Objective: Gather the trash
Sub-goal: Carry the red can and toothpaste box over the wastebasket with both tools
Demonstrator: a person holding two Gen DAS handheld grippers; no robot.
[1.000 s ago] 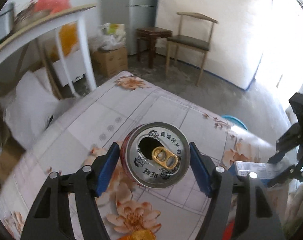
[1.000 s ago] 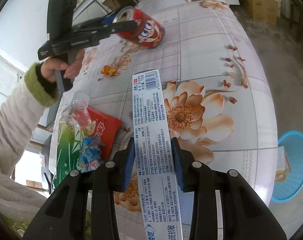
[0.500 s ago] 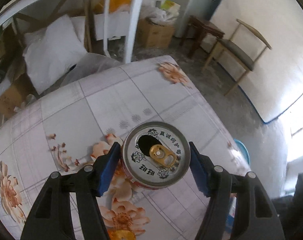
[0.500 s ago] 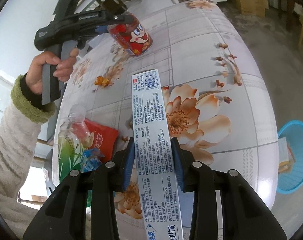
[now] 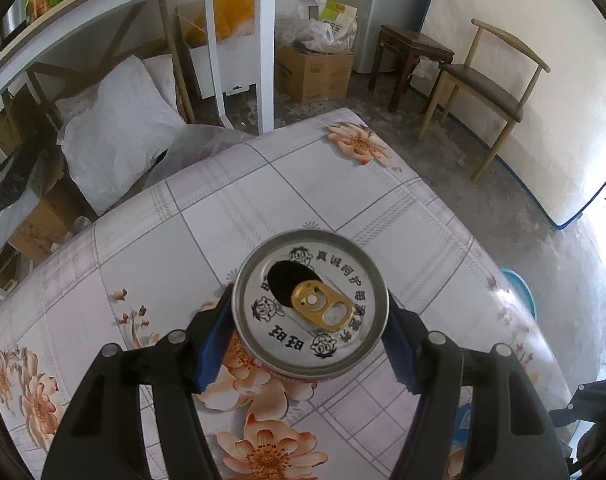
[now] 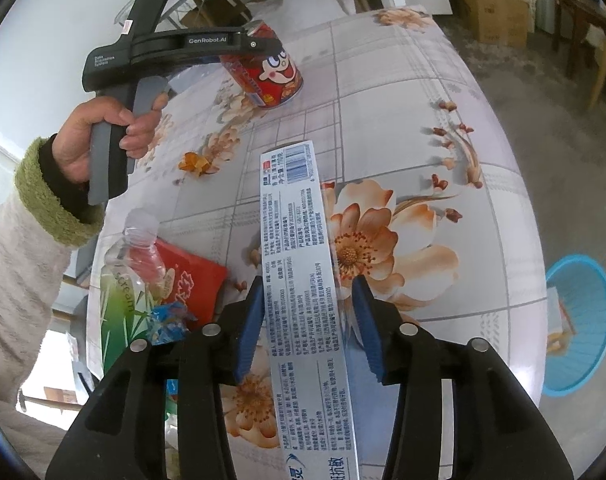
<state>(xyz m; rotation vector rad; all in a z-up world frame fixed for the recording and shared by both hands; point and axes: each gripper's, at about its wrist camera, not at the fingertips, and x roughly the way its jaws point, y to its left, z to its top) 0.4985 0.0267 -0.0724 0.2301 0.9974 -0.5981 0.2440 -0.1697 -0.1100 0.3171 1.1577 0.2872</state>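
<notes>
My left gripper (image 5: 309,316) is shut on an opened red drink can (image 5: 309,306), seen top-on with its silver lid and gold tab. In the right wrist view the can (image 6: 269,68) is tilted, its base close to or on the floral tablecloth (image 6: 403,92); I cannot tell which. My right gripper (image 6: 307,320) is shut on a long grey toothpaste box (image 6: 299,240) and holds it above the table. A blue trash basket (image 6: 581,320) stands on the floor to the right of the table; it also shows in the left wrist view (image 5: 521,288).
A clear plastic bottle (image 6: 131,264), a red snack bag (image 6: 187,280) and a blue wrapper (image 6: 169,320) lie at the table's left edge. A wooden chair (image 5: 491,88), a stool (image 5: 413,54), cardboard boxes (image 5: 315,70) and a white table frame (image 5: 239,40) stand beyond the table.
My left gripper has carried the can down and toward the table's far end, turning its view. The right gripper has kept the toothpaste box almost still.
</notes>
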